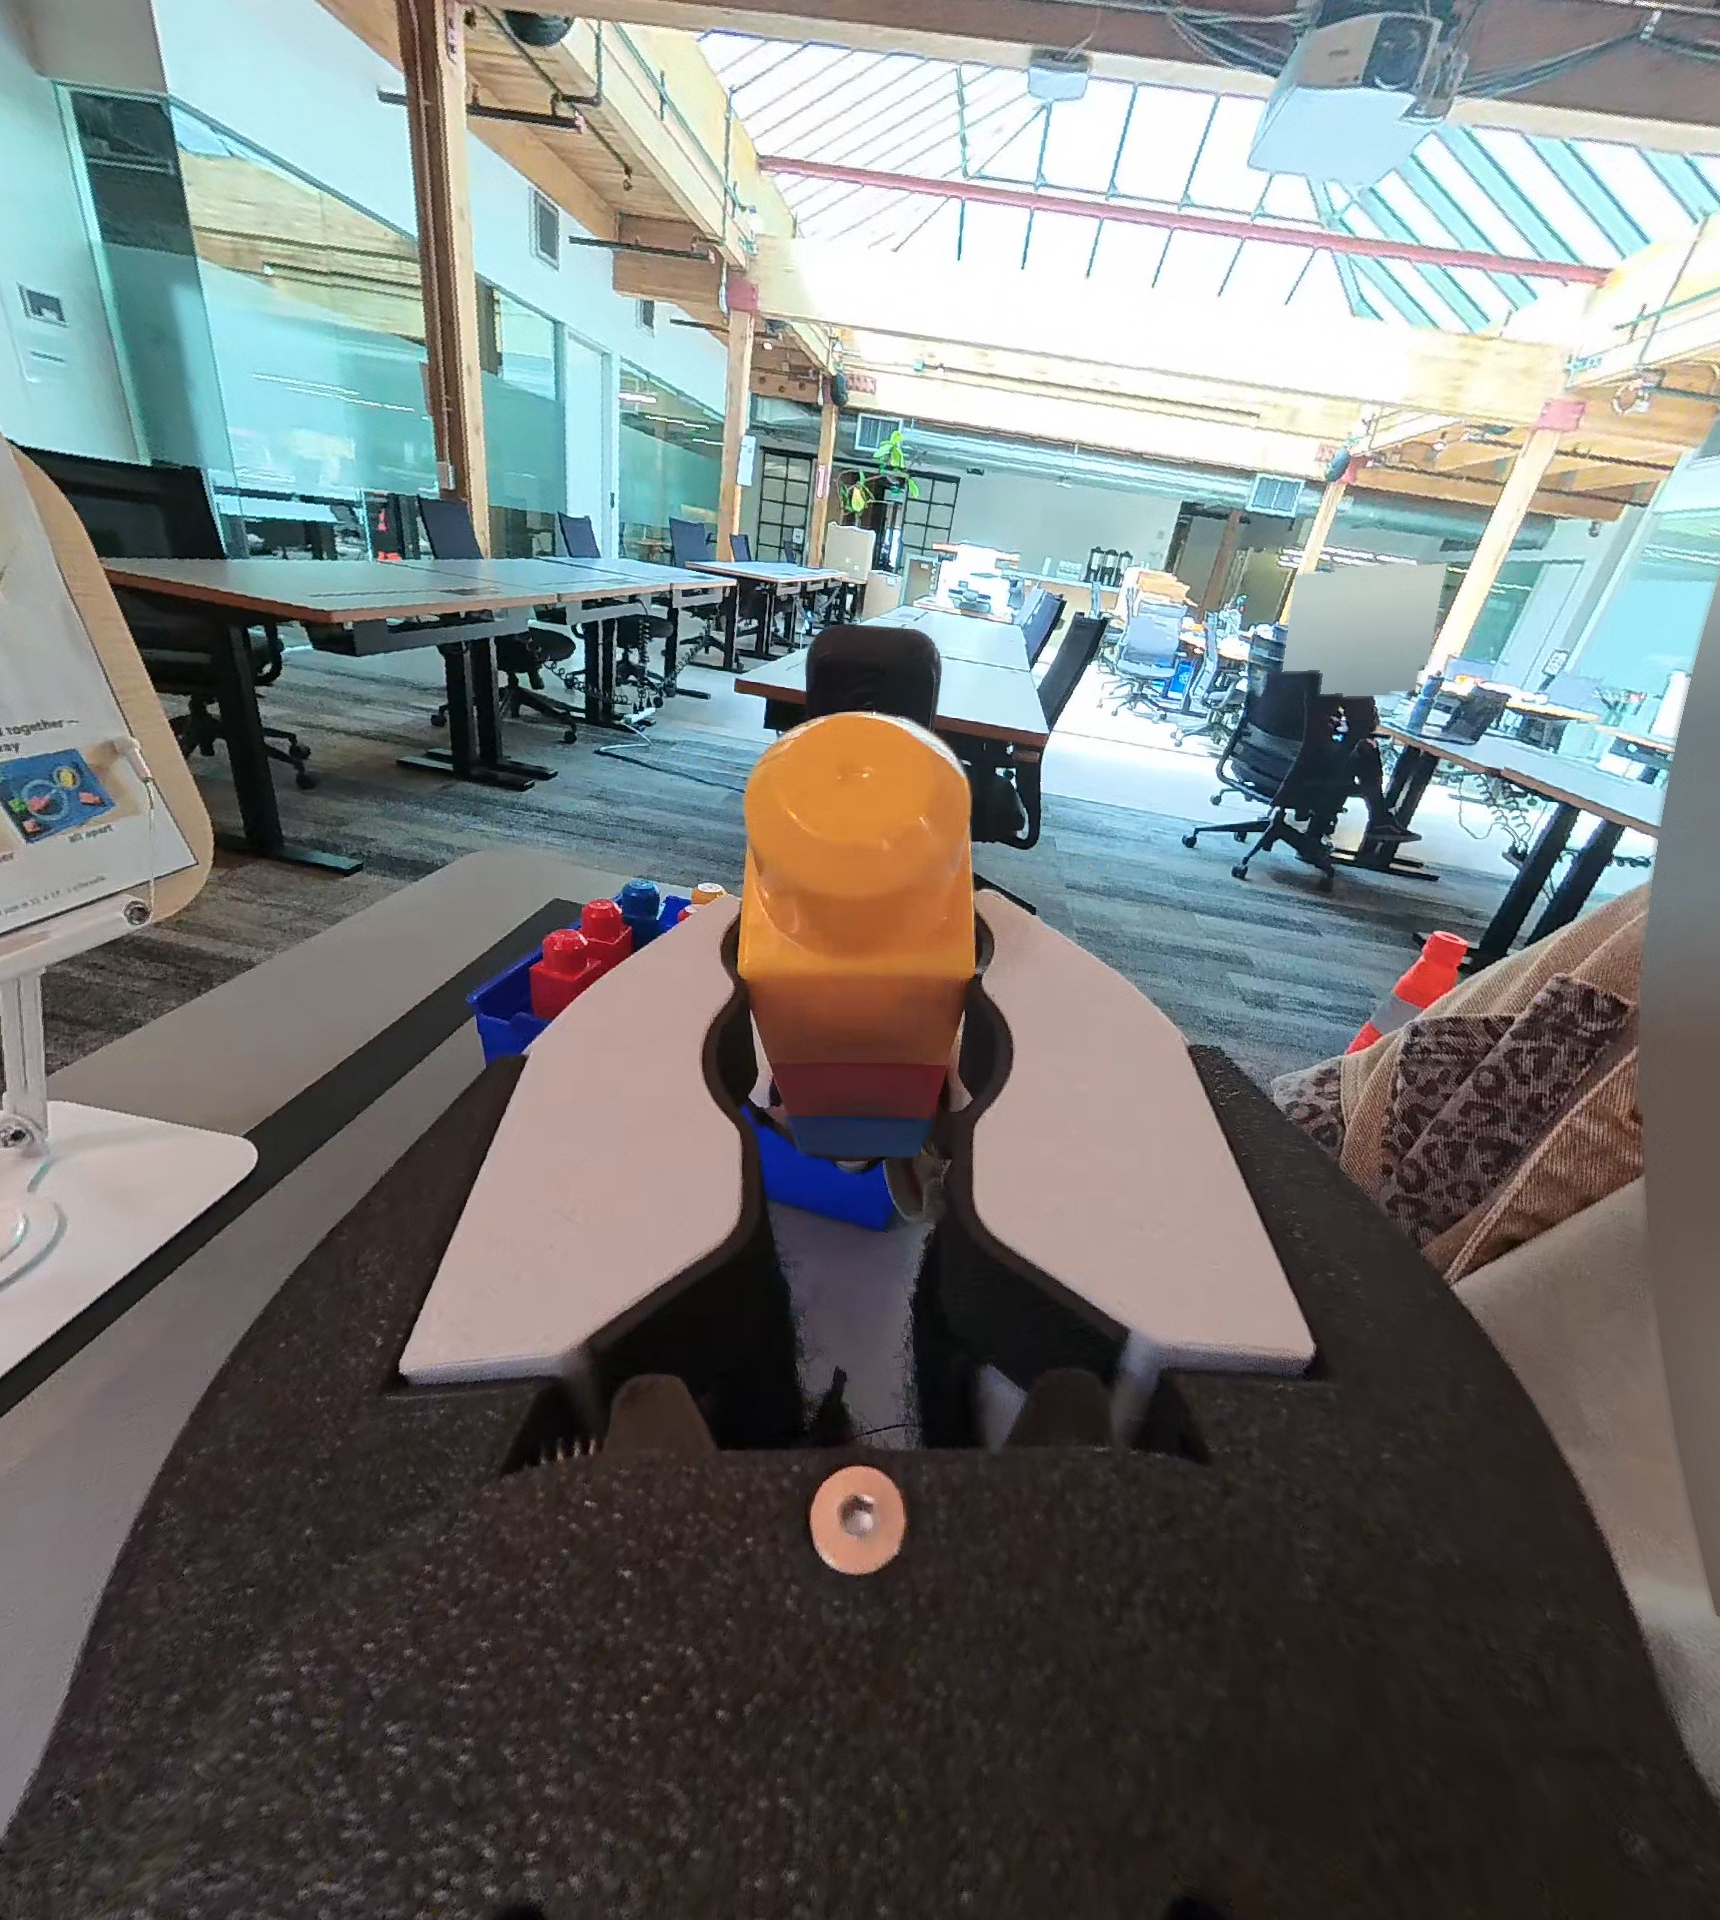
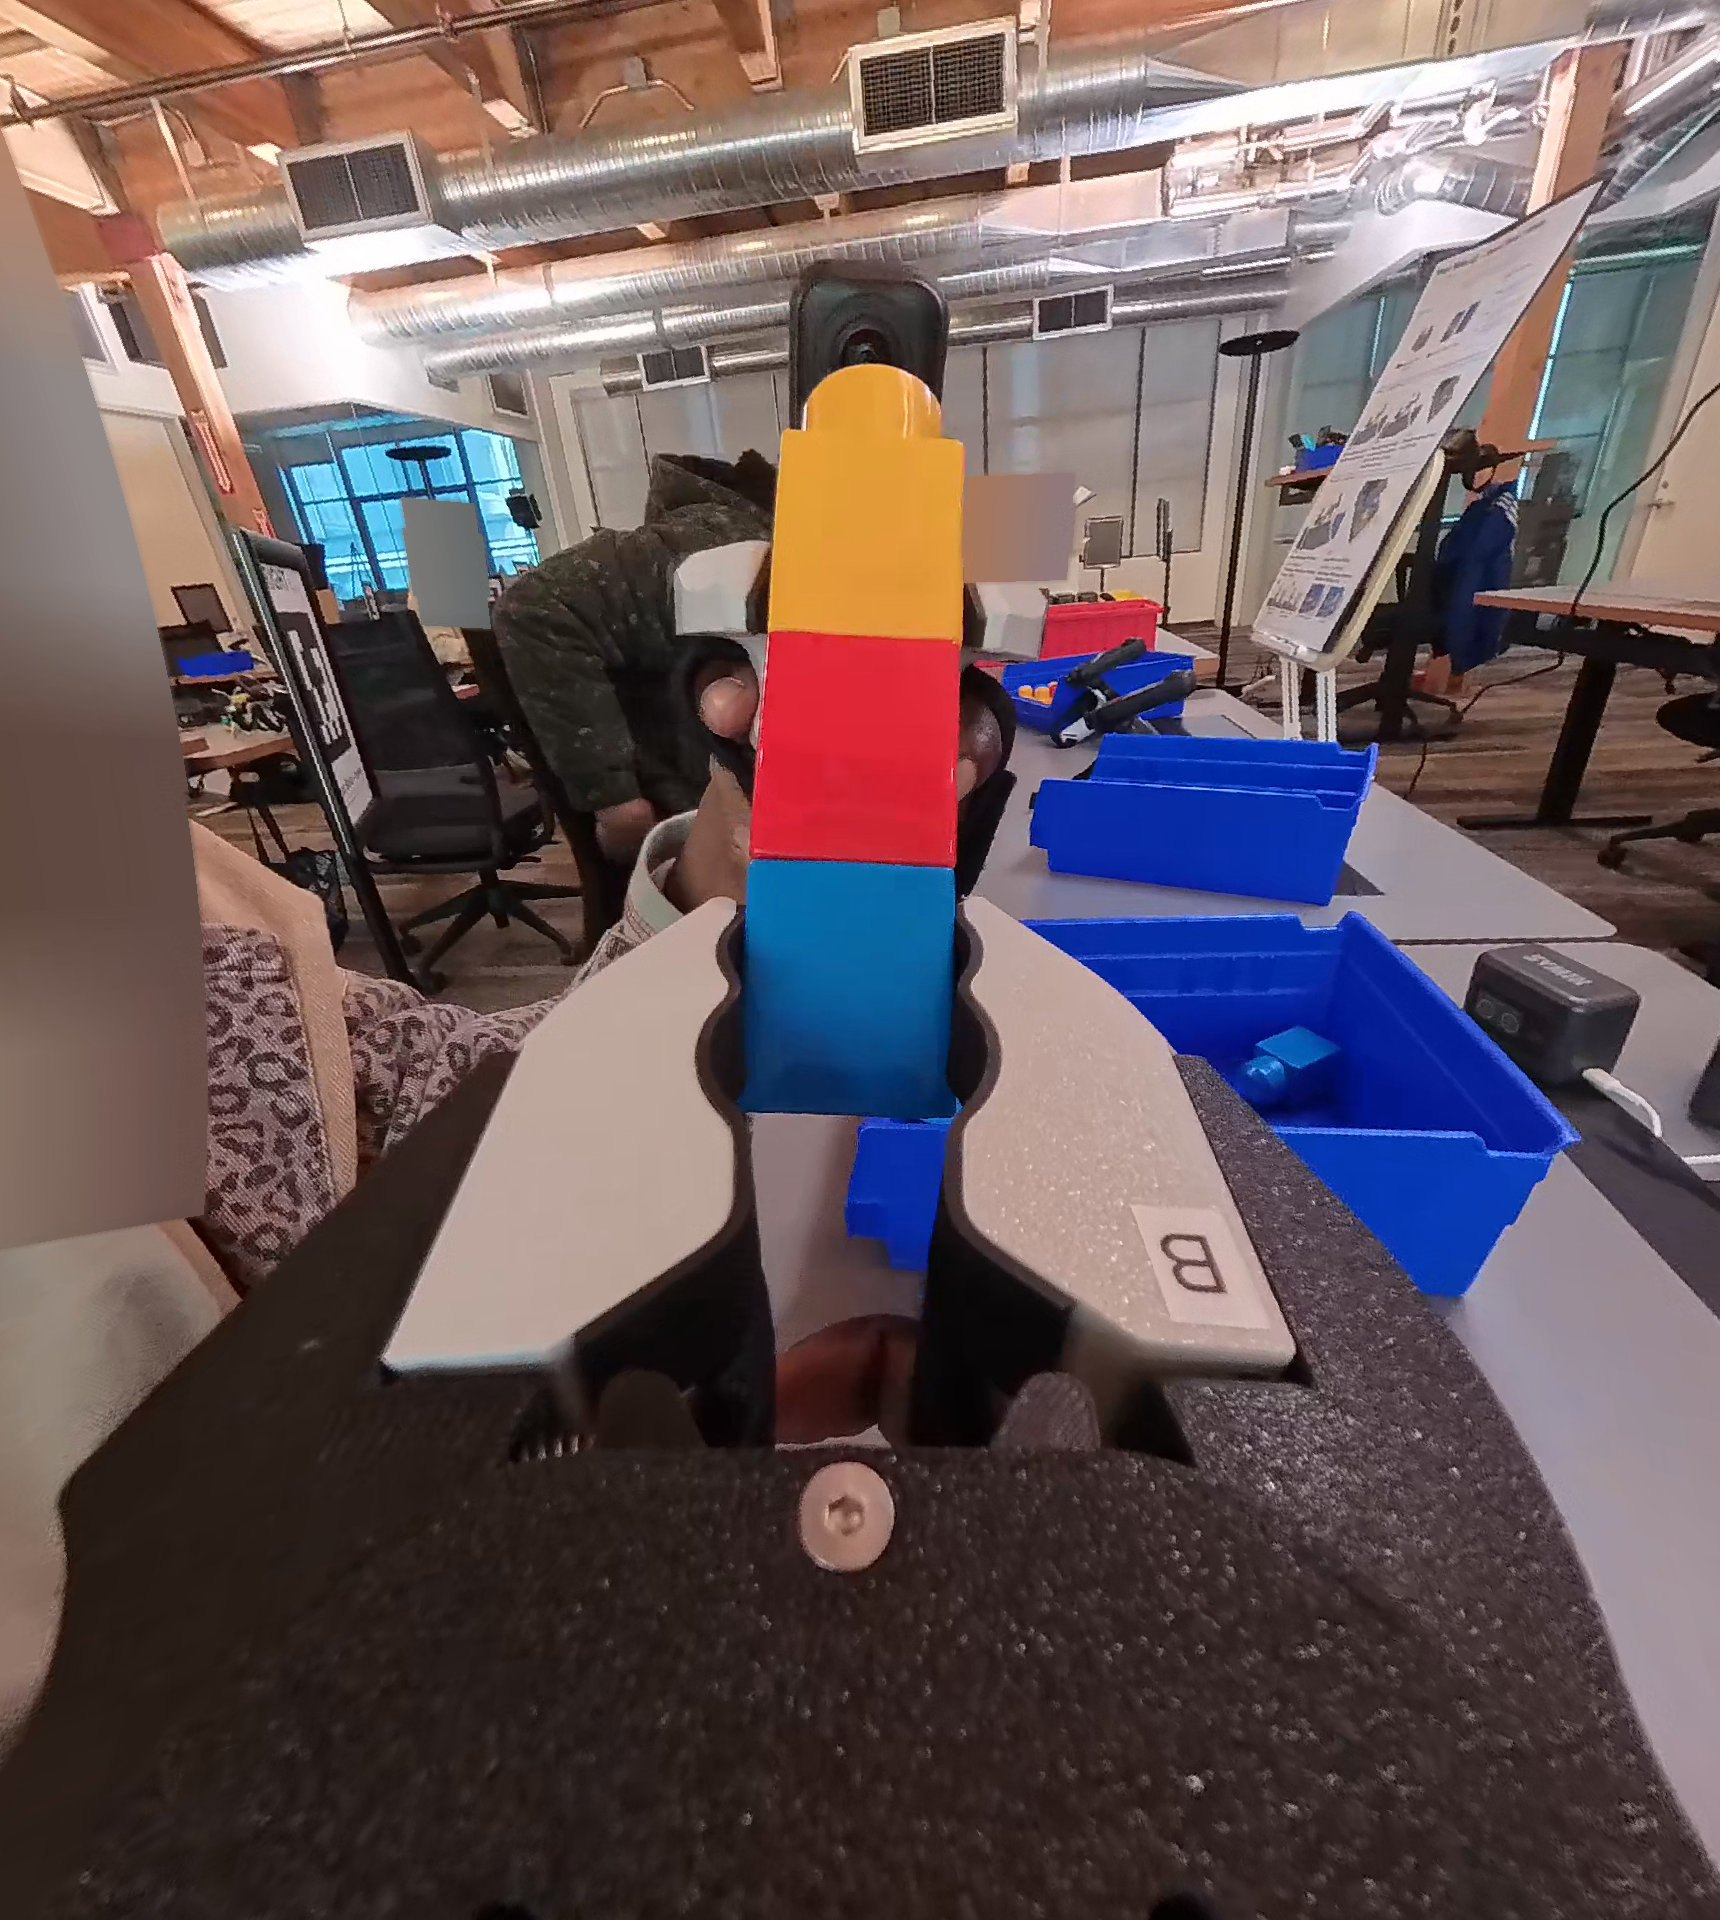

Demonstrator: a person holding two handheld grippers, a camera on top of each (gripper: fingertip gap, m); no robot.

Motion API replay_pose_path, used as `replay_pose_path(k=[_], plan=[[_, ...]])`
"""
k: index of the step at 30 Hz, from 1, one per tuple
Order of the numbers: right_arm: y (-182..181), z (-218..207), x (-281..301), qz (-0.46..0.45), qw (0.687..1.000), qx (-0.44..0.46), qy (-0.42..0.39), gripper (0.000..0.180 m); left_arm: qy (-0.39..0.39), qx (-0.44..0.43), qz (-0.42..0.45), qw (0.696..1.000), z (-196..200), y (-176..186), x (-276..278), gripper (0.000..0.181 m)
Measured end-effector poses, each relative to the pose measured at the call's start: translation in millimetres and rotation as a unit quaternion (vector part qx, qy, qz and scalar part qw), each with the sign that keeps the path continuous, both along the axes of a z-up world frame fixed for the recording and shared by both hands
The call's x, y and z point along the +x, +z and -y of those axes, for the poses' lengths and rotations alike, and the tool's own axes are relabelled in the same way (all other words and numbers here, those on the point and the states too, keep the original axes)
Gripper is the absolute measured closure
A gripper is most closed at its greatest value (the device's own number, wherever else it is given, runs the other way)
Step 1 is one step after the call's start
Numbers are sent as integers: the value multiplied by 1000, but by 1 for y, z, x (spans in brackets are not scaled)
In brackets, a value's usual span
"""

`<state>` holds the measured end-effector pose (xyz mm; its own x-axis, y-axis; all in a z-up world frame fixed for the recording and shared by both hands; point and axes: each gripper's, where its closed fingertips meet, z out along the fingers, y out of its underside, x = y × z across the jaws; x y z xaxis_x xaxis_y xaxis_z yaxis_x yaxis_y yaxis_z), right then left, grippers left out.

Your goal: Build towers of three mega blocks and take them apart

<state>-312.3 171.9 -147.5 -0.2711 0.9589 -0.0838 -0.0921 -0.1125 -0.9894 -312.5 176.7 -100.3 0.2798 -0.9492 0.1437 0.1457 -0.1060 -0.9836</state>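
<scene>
Centre-frame, a finished tower of glossy yellow, red and blue plastic blocks (image 2: 856, 748) is clamped by both the right gripper (image 2: 848, 1013) at its blue end and the left gripper (image 1: 854, 966) at its yellow end, so pulling apart remains.

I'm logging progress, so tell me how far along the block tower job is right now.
Built: a three-block tower, yellow block on red block on blue block. In hand: the right gripper clamps the blue end and the left gripper clamps the yellow end, off the table. Left: pulling it apart. One loose blue block lies in the near blue bin.
</scene>
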Motion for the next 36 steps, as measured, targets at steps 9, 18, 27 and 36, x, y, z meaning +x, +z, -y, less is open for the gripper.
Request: replay_pose_path(k=[9,18,27,36], plan=[[31,1,7,-101,994,-39,8,144,-7,52,-29,998,-3,-7,39,135],[31,-24,40,-69,994,17,-83,135,-17,37,-87,995,-2,-26,24,144],[47,13,32,-63,995,52,-60,136,-76,33,-233,969,11,-78,36,144],[43,12,26,-37,994,62,-77,152,-97,34,-283,954,16,-97,45,144]])
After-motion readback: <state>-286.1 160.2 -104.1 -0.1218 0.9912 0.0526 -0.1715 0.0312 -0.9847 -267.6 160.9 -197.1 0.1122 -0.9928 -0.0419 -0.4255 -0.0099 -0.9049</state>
